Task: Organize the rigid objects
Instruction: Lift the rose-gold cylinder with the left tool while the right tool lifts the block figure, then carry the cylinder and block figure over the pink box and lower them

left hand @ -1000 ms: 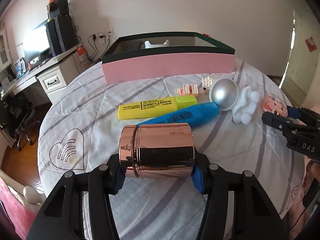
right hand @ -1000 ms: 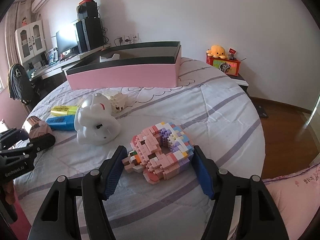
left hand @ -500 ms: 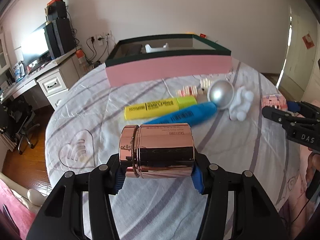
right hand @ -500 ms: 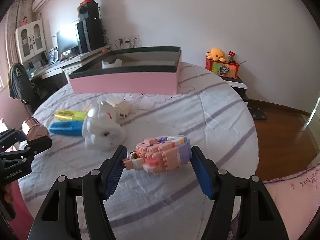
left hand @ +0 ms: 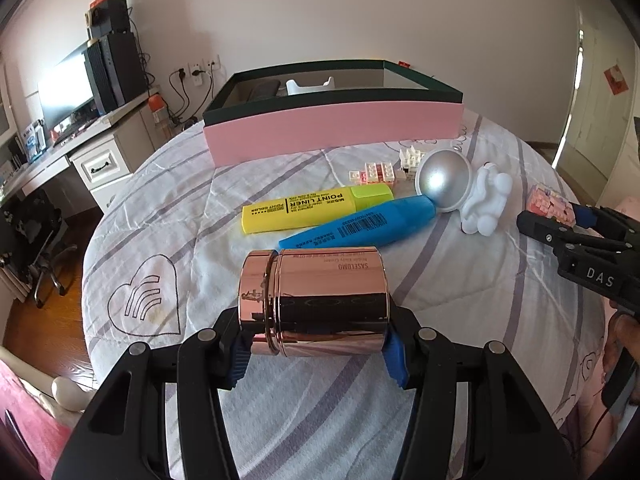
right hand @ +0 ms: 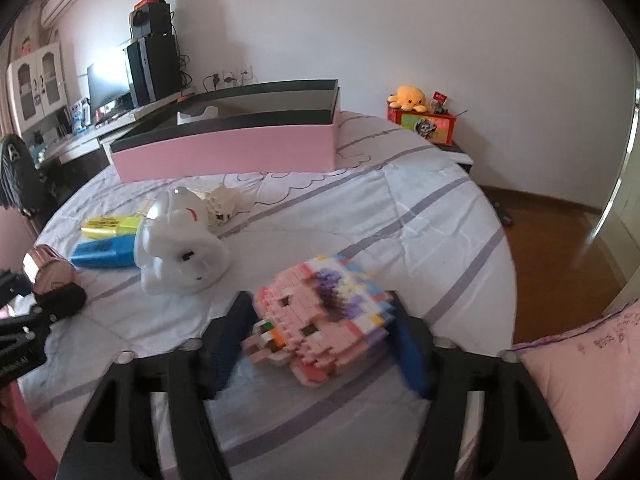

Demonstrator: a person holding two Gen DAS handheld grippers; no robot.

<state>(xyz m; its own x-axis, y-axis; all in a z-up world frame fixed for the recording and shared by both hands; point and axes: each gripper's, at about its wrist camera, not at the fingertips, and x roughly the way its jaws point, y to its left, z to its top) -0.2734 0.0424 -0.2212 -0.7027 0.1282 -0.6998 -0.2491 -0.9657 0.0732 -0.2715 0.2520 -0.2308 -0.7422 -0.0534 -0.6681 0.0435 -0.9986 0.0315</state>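
Note:
My left gripper (left hand: 316, 354) is shut on a shiny rose-gold jar (left hand: 316, 304), held sideways above the bed. My right gripper (right hand: 320, 336) is shut on a pink block figure (right hand: 320, 320), lifted off the sheet; it also shows at the right of the left wrist view (left hand: 550, 206). On the bed lie a yellow highlighter (left hand: 316, 208), a blue highlighter (left hand: 360, 226), a white astronaut figure with a silver dome (left hand: 460, 192) and small white block pieces (left hand: 376, 172). A pink box with a dark rim (left hand: 332, 132) stands at the far side, open on top.
The round bed has a white striped sheet (left hand: 160, 240). A desk with a monitor and drawers (left hand: 80, 120) stands left of the bed. A nightstand with an orange plush toy (right hand: 416, 112) stands at the far right. A pink pillow (right hand: 580, 380) lies near right.
My right gripper has lifted the pink block figure off the sheet and turned it. My left gripper holds the jar slightly higher, with the view pulled back a little.

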